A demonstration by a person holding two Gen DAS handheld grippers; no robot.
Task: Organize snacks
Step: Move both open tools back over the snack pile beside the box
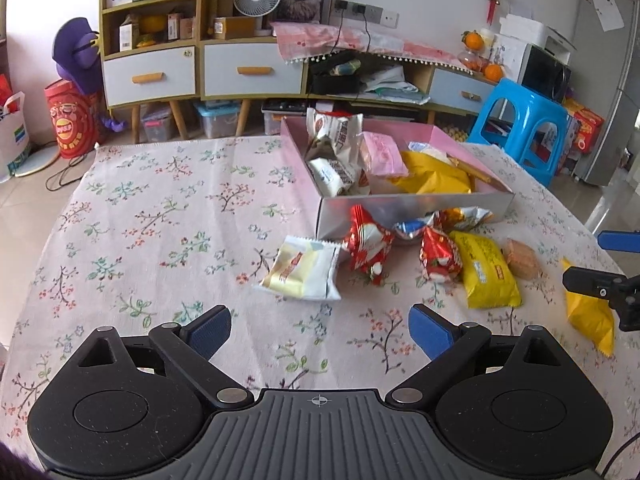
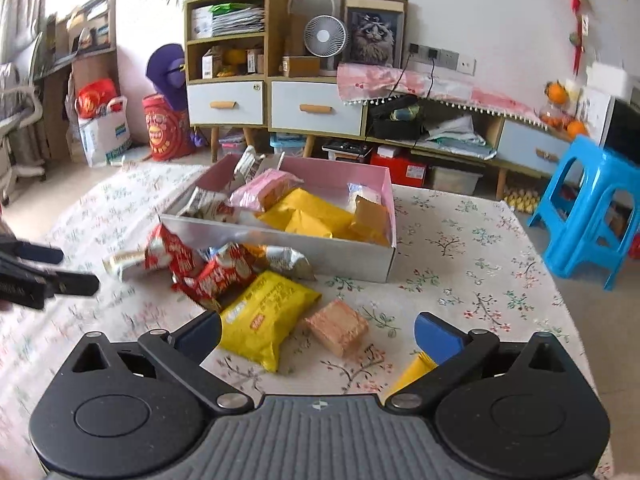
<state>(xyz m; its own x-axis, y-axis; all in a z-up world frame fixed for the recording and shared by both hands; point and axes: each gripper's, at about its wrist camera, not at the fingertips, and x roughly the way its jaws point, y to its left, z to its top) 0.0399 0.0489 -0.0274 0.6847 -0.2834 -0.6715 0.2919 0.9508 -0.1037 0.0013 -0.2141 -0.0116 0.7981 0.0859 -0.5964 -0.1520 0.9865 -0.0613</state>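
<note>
Gathering the loose snacks into the pink box [image 1: 416,200] is judged to be the step in hand, and both grippers are seen spread wide with nothing between the pads. The left gripper [image 1: 320,330] hangs over bare floral tablecloth [image 1: 160,216], short of the box; the white-and-yellow packet [image 1: 302,270] lies just ahead of it, near the box's front left corner. The right gripper [image 2: 318,336] is held over the yellow packet [image 2: 266,318] and the pale wafer block [image 2: 338,326], both lying in front of the box's near wall, well apart from the box's opening.

A good pick is judged to need one packet taken at a time, the pads brought down on either side of its short width and closed gently so the contents are not crushed. The red packets [image 1: 366,244] touch the box wall and overlap a silver-wrapped snack [image 1: 466,216], so an outlying packet is better taken first. Another yellow packet [image 1: 590,316] lies to the right of the box, partly under the right gripper, and could be missed.

Writing is present on the packets in front of the box, but it is too blurred to be read; no brand can be told
</note>
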